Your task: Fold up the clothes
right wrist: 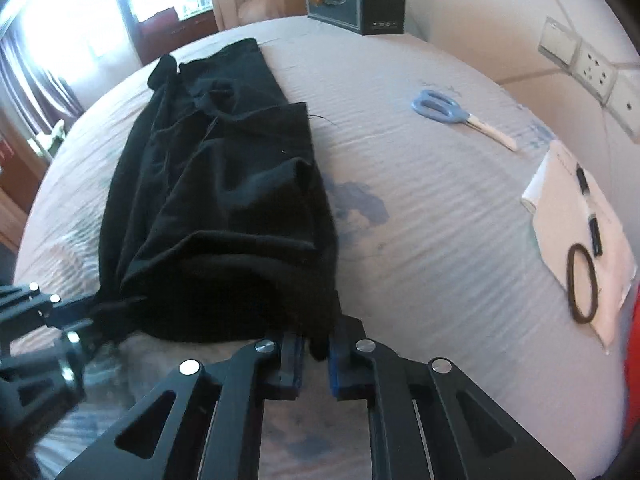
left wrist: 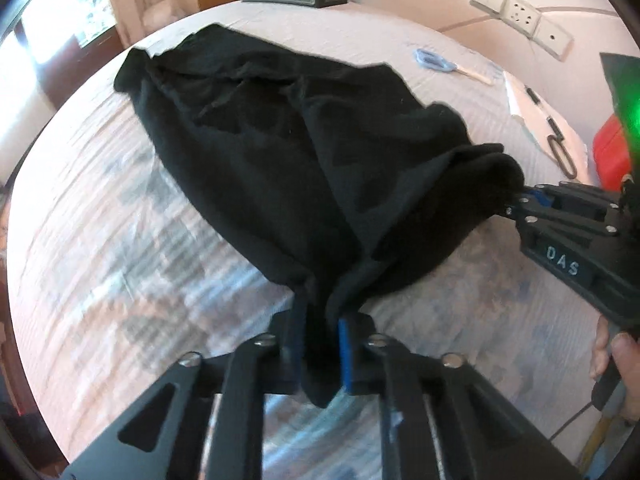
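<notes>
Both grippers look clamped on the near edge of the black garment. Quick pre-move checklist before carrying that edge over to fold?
1. Left gripper holds cloth: ok, black garment is pinched between its pads.
2. Right gripper holds cloth: ok, the near edge sits between its fingers.
3. Grips on separate corners: ok, the right gripper holds the other end of the near edge.
4. Far half lying flat: not ok, it is wrinkled and bunched.
5. Fold path free of clutter: ok, scissors and hair tie lie apart, to the right.
6. All layers caught in each pinch: cannot tell.
</notes>
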The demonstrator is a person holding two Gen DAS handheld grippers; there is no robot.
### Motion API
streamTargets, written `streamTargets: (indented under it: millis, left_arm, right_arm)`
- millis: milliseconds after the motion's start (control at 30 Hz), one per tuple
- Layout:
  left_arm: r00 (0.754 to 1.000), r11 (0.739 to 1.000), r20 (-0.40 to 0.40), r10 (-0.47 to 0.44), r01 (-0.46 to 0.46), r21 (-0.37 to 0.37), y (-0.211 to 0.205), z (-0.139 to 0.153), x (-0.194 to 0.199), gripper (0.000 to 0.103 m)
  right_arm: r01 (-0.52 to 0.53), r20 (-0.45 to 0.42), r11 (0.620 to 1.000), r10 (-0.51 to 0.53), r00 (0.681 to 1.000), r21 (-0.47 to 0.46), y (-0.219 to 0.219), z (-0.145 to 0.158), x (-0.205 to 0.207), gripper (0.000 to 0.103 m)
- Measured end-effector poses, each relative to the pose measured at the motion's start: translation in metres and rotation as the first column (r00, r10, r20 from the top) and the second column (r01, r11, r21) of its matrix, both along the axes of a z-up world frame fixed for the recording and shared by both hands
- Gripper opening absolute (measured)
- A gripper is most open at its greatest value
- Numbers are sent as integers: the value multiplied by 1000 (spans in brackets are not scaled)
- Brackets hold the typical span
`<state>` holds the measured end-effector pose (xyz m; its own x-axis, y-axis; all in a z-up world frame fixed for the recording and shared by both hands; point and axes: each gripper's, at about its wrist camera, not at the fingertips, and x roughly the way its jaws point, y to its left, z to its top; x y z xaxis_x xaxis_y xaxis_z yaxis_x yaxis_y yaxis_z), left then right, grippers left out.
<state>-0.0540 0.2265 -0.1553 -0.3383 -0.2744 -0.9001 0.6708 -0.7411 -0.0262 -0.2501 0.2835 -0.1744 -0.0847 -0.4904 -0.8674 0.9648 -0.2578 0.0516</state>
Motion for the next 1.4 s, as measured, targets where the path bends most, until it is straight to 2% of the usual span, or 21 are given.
streamTargets:
  millis: [100,233,400,467,633,833,867,900,933,967,1000,1033,1100,1200,1267,1400]
  left_arm:
    - [998,996,-63,-29,24,-82,-16,39,6,11]
    - [989,993,-147,-18,1,-118,-72,83,13,11]
    - [981,995,-188,49,-64,-72,-185,93,12,11]
    - [977,995,-198,78,-89,-49,-231,94,10,11]
    - [973,988,-177,149,-153,-11,-333,75,2,11]
    - [966,972,-112,233,-236,-13,-422,31,2,13]
    - [966,971,-106,236,-239,-11,-426,26,1,21]
    - [966,970,-100,239,-241,-10,-431,20,1,39]
    - [966,970,-94,242,-244,-8,-435,15,0,50]
    - [964,968,-99,249,-250,-7,-437,14,2,68]
    - [958,965,-120,260,-263,-4,-437,20,8,80]
    - [952,961,-141,272,-275,-2,-436,25,14,84]
    - [944,960,-177,279,-280,21,-427,36,23,86]
    - [947,966,-192,256,-255,33,-391,44,27,86]
    - [949,968,-193,251,-247,43,-359,37,28,86]
    - [949,966,-181,256,-246,76,-302,14,27,86]
  right_arm:
    - [25,-29,998,-27,999,-51,-7,22,5,7]
    - [28,-5,987,-29,1000,-155,-45,62,11,7]
    - [3,-2,968,-3,1000,-251,-137,102,21,7]
    - [-13,-9,968,12,1000,-251,-186,110,18,7]
    - [-44,33,978,52,998,-204,-316,99,2,7]
    - [-101,76,989,110,991,-111,-431,41,-1,8]
    - [-104,81,991,111,991,-85,-446,29,0,12]
    - [-99,84,993,104,991,-60,-455,20,0,17]
    - [-94,87,995,97,991,-41,-461,12,-1,20]
    - [-86,96,995,90,991,-45,-460,10,-3,23]
    - [-76,111,995,83,990,-66,-455,14,-7,27]
    - [-66,125,994,77,989,-87,-449,17,-11,30]
    - [-43,161,988,67,985,-148,-422,33,-21,50]
    - [-34,183,979,71,981,-200,-375,51,-35,74]
    - [-23,205,981,64,977,-193,-346,49,-44,78]
    - [5,248,988,34,968,-154,-298,32,-59,78]
